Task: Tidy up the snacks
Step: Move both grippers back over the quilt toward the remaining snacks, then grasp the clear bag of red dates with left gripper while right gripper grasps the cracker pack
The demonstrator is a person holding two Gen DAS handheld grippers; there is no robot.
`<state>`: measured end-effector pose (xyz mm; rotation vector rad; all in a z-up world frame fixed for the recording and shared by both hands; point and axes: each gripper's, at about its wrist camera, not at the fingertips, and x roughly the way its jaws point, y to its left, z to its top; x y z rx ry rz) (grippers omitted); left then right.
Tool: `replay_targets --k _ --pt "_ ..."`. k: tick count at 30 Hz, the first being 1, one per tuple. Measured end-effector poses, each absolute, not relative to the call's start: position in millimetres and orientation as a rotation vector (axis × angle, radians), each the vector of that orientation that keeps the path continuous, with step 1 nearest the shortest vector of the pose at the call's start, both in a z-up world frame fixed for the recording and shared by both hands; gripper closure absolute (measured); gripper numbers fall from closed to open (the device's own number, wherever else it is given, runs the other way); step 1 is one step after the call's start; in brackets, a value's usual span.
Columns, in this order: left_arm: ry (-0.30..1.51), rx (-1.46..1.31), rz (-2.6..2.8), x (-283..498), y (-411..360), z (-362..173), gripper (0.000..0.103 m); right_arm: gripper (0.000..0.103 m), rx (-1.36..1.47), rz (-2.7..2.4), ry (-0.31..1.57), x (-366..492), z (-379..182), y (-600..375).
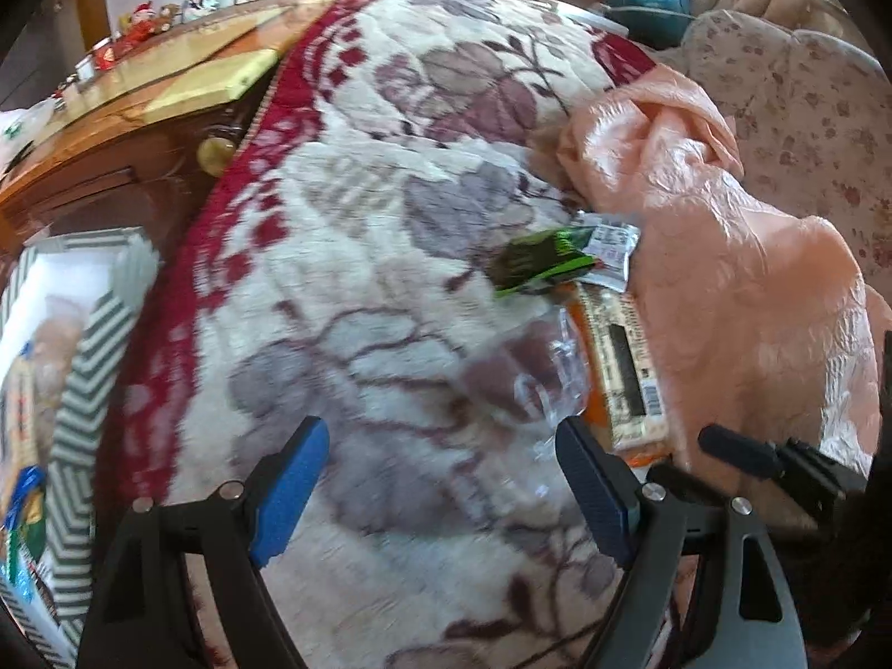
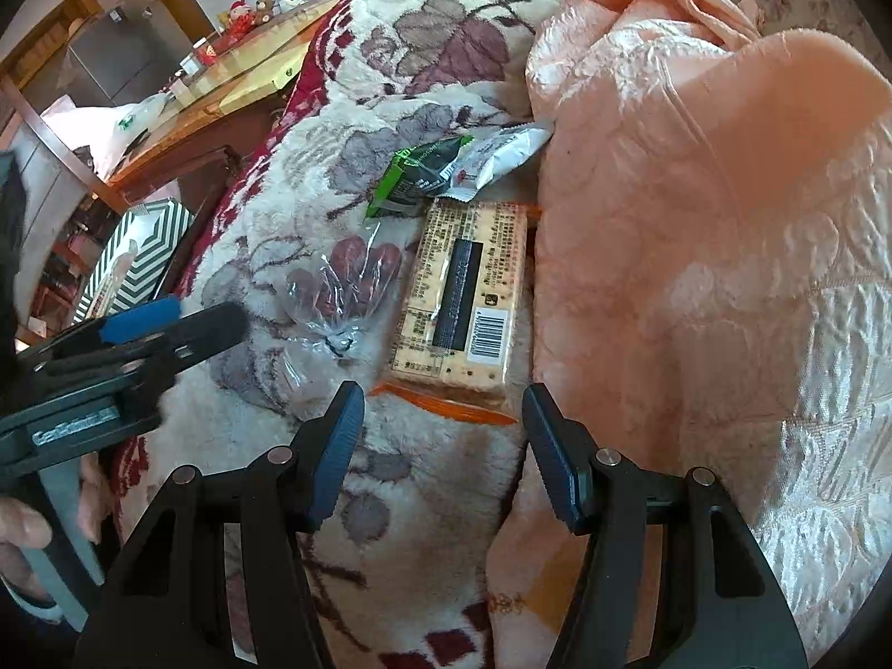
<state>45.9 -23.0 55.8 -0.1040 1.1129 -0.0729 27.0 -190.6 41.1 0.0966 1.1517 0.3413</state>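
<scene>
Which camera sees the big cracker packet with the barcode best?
The right wrist view: the cracker packet lies sharp and whole ahead of the open right tool. In the left wrist view it sits blurred and squeezed at the side, partly behind a clear bag.

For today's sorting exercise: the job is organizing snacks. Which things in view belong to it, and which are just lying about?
Belong:
cracker pack
green packet
white packet
clear bag
striped box
left gripper, open
right gripper, open

Lying about:
peach quilt
floral blanket
wooden table
</scene>
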Motion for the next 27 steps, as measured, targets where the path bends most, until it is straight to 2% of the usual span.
replay_targets --k 10,15,17,18,19,21,27 --pt "1.212 -0.132 -0.087 87 -47 24 0.018 0.044 0.082 0.365 1.163 28 36 -190" --pt "1.195 -0.138 -0.097 91 -50 22 0.019 0.044 0.102 0.37 1.159 29 36 -192" --pt "1.186 -0.143 -0.108 91 -49 22 0.024 0.044 0.101 0.368 1.161 29 36 -192" --pt "1.183 -0.145 -0.117 92 -50 22 0.032 0.044 0.1 0.367 1.162 28 35 -192" --pt "1.178 -0.145 -0.132 94 -50 22 0.048 0.044 0.099 0.366 1.165 29 35 -192" --pt "1.172 -0.149 -0.191 93 -54 24 0.065 0.044 0.1 0.364 1.167 29 34 -192" --pt "1.157 -0.13 -0.179 82 -46 33 0.072 0.044 0.119 0.347 1.145 35 40 -192"
